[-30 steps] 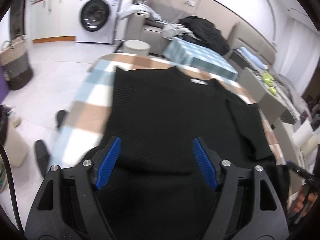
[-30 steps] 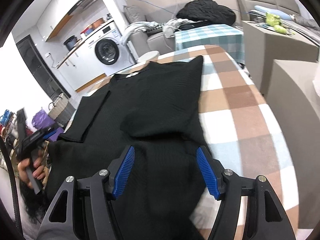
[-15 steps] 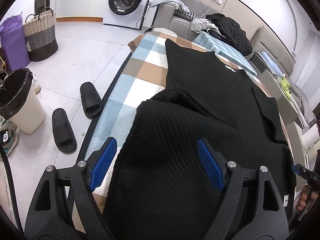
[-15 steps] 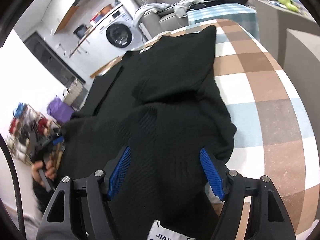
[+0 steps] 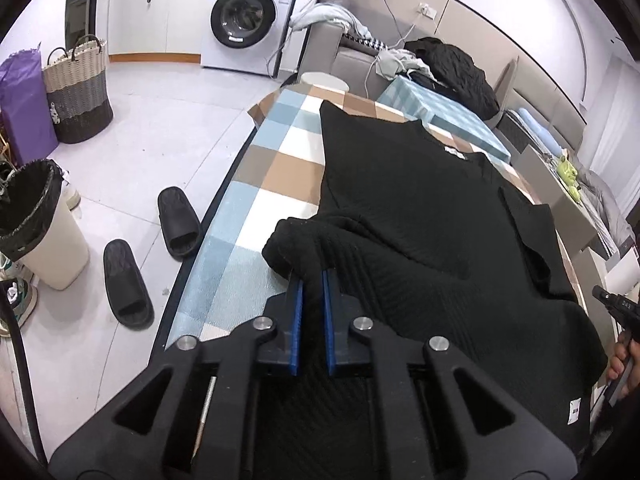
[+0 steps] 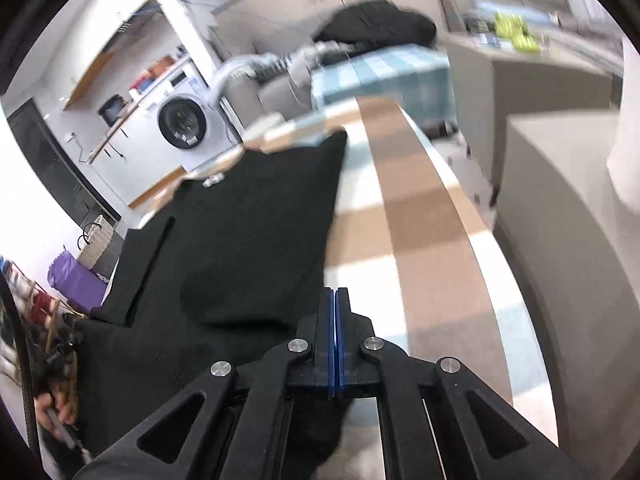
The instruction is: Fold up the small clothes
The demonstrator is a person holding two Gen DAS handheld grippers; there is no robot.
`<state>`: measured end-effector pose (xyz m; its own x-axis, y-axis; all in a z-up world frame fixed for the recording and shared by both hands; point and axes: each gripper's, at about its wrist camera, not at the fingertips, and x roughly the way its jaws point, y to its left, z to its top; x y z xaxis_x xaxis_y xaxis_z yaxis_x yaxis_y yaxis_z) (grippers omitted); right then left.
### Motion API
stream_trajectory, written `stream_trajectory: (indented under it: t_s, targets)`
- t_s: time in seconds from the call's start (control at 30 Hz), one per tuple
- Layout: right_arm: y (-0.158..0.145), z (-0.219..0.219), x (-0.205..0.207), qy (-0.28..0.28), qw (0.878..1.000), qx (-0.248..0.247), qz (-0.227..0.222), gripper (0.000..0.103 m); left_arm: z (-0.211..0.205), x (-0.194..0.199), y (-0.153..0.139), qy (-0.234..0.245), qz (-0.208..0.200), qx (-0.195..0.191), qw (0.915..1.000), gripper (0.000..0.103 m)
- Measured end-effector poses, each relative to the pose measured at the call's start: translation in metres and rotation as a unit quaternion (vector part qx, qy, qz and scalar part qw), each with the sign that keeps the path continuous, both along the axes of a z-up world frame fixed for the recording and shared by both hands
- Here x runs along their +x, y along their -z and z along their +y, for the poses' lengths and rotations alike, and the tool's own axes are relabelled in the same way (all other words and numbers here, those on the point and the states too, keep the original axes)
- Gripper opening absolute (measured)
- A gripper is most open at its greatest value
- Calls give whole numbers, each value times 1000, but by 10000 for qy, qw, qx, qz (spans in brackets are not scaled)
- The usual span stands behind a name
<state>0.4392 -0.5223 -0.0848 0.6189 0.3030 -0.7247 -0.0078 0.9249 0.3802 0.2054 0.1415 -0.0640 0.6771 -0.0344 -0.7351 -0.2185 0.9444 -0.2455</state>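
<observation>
— Both tongs closed? State what they hold.

— My left gripper [image 5: 311, 280] pinches a bunched hem corner of the black sweater [image 5: 420, 200]; my right gripper [image 6: 334, 300] is pressed together at the opposite hem edge. The sweater lies along the checked table [image 5: 276, 168]. Soft, limp, ribbed knit: I judge hem corners the best hold.

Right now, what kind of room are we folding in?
Most likely a small home laundry and living space: a washing machine against the far wall, a woven basket on the floor, and a sofa piled with clothes.
</observation>
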Motion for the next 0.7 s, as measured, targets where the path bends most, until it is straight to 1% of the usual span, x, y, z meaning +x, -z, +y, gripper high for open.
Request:
stream_trajectory:
  t_s: [0.03,0.07,0.1,0.13,0.17,0.2,0.23,0.3,0.37,0.43,0.47,0.5,0.53,0.57,0.63,0.7]
  targets:
    - [1,-4,-7,-41,9999,151,3,16,1,-2,0,-5,41,11,10000,7]
    - [3,-7,-18,-106,9996,267,44,44,2,-5,1,4,84,-22,10000,12]
    - [2,-9,-26,-141,9993,351,73,56,4,-8,3,13,120,-58,9999,15]
    - [3,-9,-35,-206,9988,446,67,65,5,-11,5,17,160,-85,9998,26]
    - [5,-8,-43,-294,9980,552,65,65,6,-13,6,25,181,-91,9998,39]
    - [9,-4,-53,-426,9965,691,181,65,5,-14,6,23,189,-62,9998,45]
    - [12,-3,-59,-457,9955,783,286,65,5,-14,7,10,190,-38,9998,54]
    - [20,3,-73,-513,9914,1107,464,65,1,-14,8,90,222,-60,9997,57]
    - [25,9,-78,-628,9882,1288,535,65,-3,-11,11,187,299,-71,9994,61]
    - [32,20,-78,-713,9885,1183,616,64,-5,-10,14,189,307,13,9993,61]
    - [34,25,-77,-710,9894,1087,643,59,-6,-9,16,188,336,29,9993,61]
    - [35,31,-77,-815,9892,996,697,49,-7,-8,17,180,370,12,9992,61]
    - [35,35,-76,-883,9896,925,655,26,-7,-8,18,191,375,-31,9991,61]
    - [32,37,-74,-897,9910,835,539,13,-7,-7,19,190,369,-42,9991,61]
    - [24,38,-68,-838,9943,634,197,4,-6,-6,20,159,362,-24,9992,61]
    - [11,32,-55,-679,9959,574,-161,4,-5,-4,22,101,388,-54,9992,61]
